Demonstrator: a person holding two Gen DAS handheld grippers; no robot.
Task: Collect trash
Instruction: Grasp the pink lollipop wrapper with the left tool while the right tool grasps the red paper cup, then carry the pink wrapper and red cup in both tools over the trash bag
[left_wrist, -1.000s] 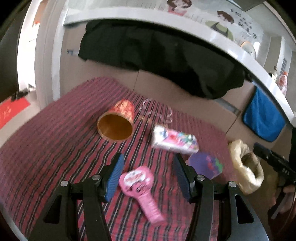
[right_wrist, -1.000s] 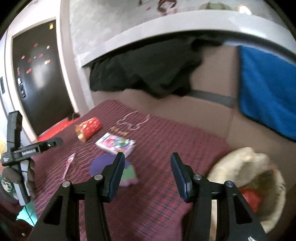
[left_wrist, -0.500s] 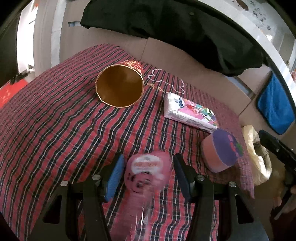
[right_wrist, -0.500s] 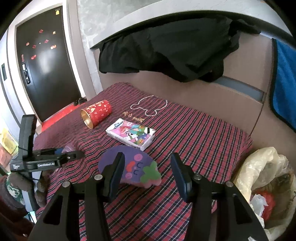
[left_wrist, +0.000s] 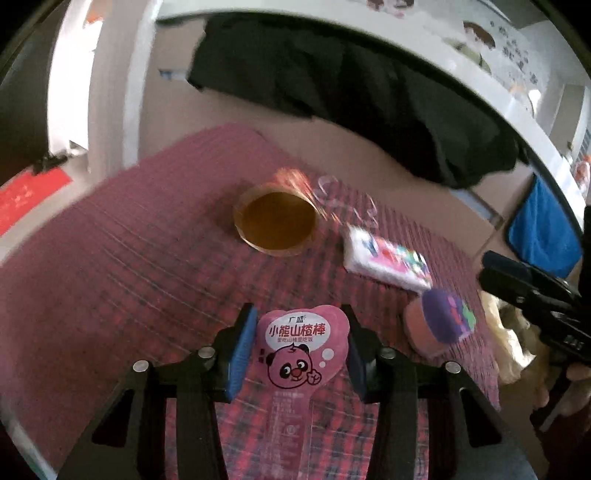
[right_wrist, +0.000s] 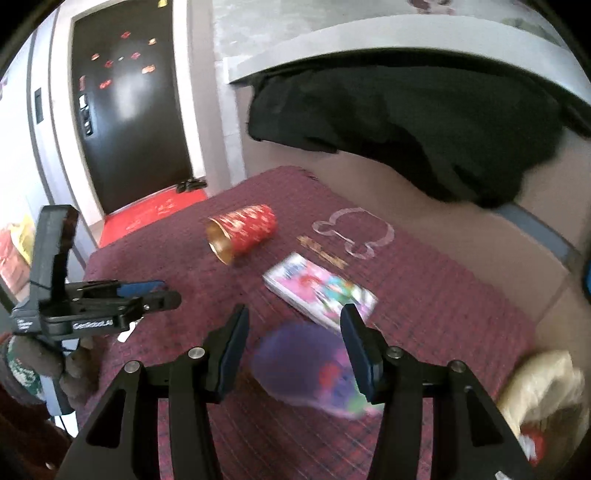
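Note:
A pink heart-shaped snack wrapper (left_wrist: 303, 347) sits between the pads of my left gripper (left_wrist: 299, 343), whose jaws are closing on it; it looks sharp and lifted off the plaid cloth (left_wrist: 110, 277). From the right wrist view the left gripper (right_wrist: 162, 295) hangs at the left. My right gripper (right_wrist: 293, 332) stands open just above a blurred purple paper cup (right_wrist: 306, 369), which lies on its side and touches neither pad. A red and gold cup (left_wrist: 277, 221) lies tipped over farther back. A colourful tissue pack (left_wrist: 388, 262) lies to its right.
A cream plastic trash bag (right_wrist: 543, 391) holding some rubbish stands off the cloth's right edge. A black garment (left_wrist: 351, 92) hangs over the back board. A blue towel (left_wrist: 535, 229) hangs at the right. A dark door (right_wrist: 129, 110) and a red mat (right_wrist: 155, 210) lie beyond the left end.
The left jaws narrowed around the pink wrapper, which came up off the cloth with them. My right gripper swung left from beside the bag to above the purple cup, its jaws unchanged.

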